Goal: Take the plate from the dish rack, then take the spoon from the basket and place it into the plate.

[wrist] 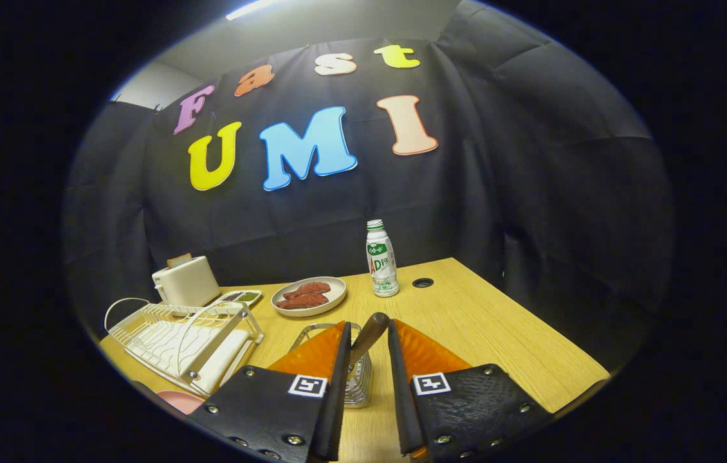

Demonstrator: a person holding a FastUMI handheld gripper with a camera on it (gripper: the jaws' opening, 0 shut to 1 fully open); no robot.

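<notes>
The spoon's brown wooden handle [371, 333] sticks up out of a wire basket [358, 384] on the wooden table. My gripper [368, 323] is open, with an orange finger on each side of the handle. The handle leans toward the left finger [322, 352], and a gap shows between it and the right finger [418, 352]. The basket sits low between the fingers, partly hidden by them. A pink plate [180, 401] lies on the table just left of the left finger, in front of the white dish rack [174, 337]; I see only its edge.
A white toaster [186, 281] stands behind the rack, with a small tray [241, 297] beside it. Beyond the fingers are a cream plate of reddish food [309, 296] and a white bottle [381, 260]. A cable hole [423, 282] lies right of the bottle. The table's edge [569, 379] runs on the right.
</notes>
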